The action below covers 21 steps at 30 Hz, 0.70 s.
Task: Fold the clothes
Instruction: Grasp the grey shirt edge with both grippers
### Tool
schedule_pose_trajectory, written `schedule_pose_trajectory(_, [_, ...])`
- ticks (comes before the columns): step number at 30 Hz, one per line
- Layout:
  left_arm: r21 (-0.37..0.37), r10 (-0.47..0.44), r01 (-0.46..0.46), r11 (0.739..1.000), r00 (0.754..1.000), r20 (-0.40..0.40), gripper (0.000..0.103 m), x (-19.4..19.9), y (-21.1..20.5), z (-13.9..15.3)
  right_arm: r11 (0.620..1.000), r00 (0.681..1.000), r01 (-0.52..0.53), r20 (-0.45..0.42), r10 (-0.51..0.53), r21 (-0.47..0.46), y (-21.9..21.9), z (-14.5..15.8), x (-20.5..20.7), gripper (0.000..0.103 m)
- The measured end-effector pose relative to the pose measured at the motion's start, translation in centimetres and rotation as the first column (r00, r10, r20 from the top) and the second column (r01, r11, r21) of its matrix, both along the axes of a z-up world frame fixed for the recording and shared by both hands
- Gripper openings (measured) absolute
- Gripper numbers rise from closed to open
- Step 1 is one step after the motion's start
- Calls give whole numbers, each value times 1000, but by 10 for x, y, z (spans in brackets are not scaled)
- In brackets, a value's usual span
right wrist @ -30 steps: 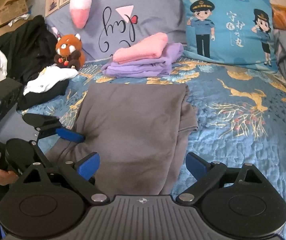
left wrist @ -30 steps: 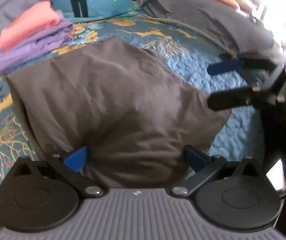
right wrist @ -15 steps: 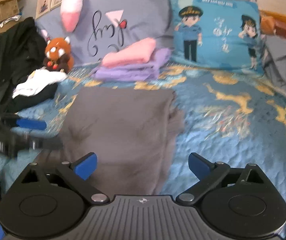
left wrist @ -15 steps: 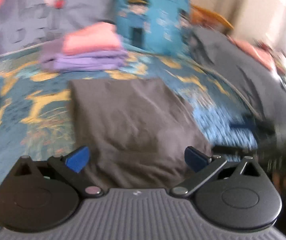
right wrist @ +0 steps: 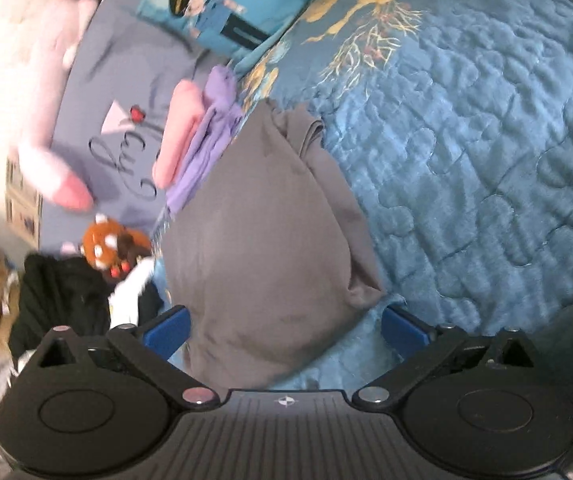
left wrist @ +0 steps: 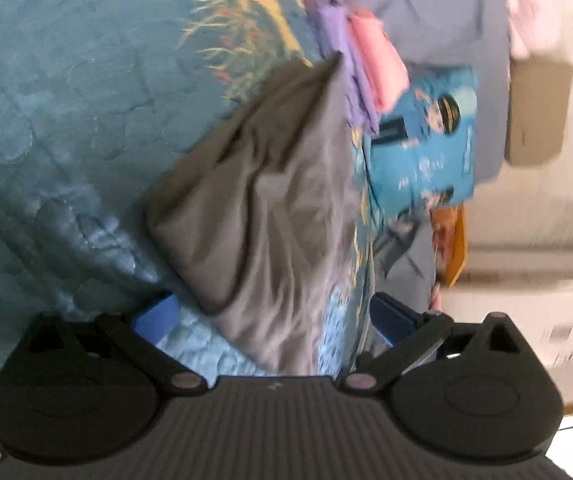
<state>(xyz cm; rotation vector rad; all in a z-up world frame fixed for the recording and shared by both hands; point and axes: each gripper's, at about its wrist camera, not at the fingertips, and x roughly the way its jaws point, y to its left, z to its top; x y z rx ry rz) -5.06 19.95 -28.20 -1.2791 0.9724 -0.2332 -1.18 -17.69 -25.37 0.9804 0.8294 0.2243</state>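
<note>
A folded grey garment [left wrist: 270,204] lies on the blue quilted bedspread [left wrist: 66,100]; the right wrist view shows the same grey garment [right wrist: 262,240] from the other side. My left gripper [left wrist: 274,318] is open, its blue pads straddling the garment's near end without closing on it. My right gripper [right wrist: 284,326] is open too, rolled to the side, with the near edge of the cloth between its spread fingers. Both views are tilted and blurred by motion.
A folded pink and purple stack [right wrist: 194,136] sits beyond the garment, next to a cartoon-print cushion [right wrist: 222,12] and a grey pillow [right wrist: 126,128]. A red plush toy [right wrist: 106,248] and dark clothes [right wrist: 66,300] lie at the bed's side. Open bedspread [right wrist: 466,168] stretches right.
Both grippers have rolled sharply sideways and dropped closer to the garment's near end. Neither gripper is visible in the other's view any more. The garment has not moved.
</note>
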Motion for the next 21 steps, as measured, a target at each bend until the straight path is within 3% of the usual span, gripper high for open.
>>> schedule_pose_trajectory(4, [24,90,-92,996,994,59,103,3,-2,1,996,996,86,14,-87,30,10,-2,2,103])
schedule_pose_trajectory(7, [-25,166,-165,986,985,49,103,9,4,-7,987,988,151,14,-152,47,17,-3,6,103])
schedule_pose_trajectory(14, [52,164,-170,984,981,105,103,26,-8,0,961,963,268,23,-270,73,24,-7,17,103])
schedule_pose_trajectory(18, [5,198,-199,980,975,100,103,39,-2,-3,957,964,259,23,-263,128,17,-11,27,103])
schedule_pose_trajectory(21, [-11,151,-151,989,981,122,103,47,0,-5,953,966,251,23,-259,169,11,-13,35,103])
